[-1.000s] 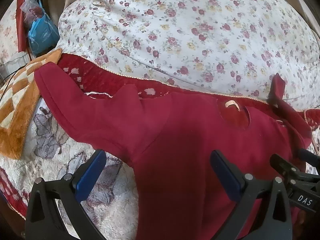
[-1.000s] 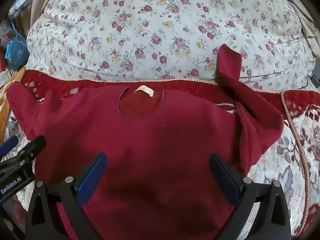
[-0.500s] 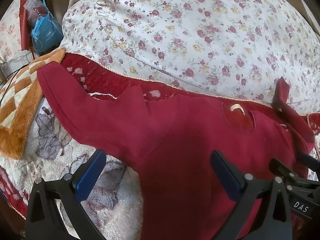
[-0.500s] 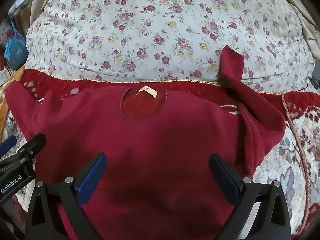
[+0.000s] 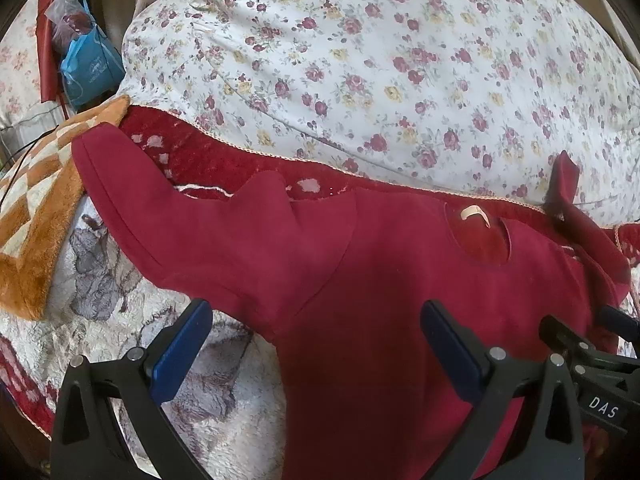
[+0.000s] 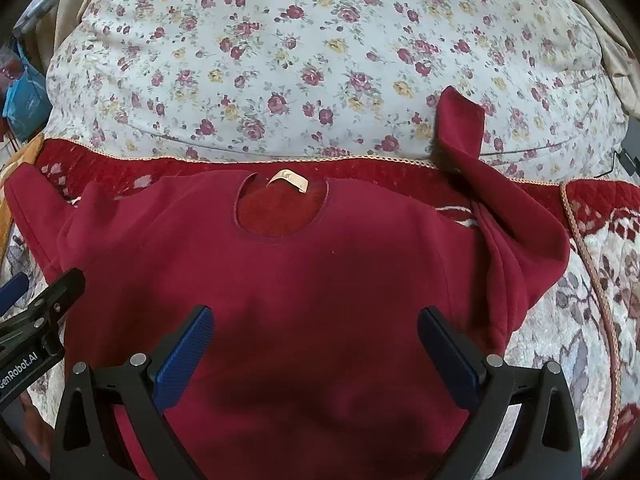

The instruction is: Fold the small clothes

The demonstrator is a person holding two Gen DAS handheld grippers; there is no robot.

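Note:
A small dark red sweatshirt [image 6: 312, 280] lies flat on the bed, neck hole with a beige label [image 6: 289, 179] facing away from me. Its left sleeve [image 5: 168, 216] stretches out to the far left. Its right sleeve [image 6: 516, 220] is bunched, with the cuff [image 6: 460, 124] resting up on the floral pillow. My left gripper [image 5: 316, 344] is open and empty over the sweatshirt's left side. My right gripper [image 6: 314, 340] is open and empty over the middle of the body. Each gripper shows at the edge of the other's view.
A big floral pillow [image 6: 320, 52] lies behind the sweatshirt. A red and cream patterned blanket [image 6: 600, 280] covers the bed. An orange checked cloth [image 5: 36, 208] lies at the left. A blue bag [image 5: 90, 68] stands at the far left.
Both grippers have drawn slightly back and lower over the sweatshirt, so it sits a little farther up in both views. Both stay open. The sweatshirt has not moved.

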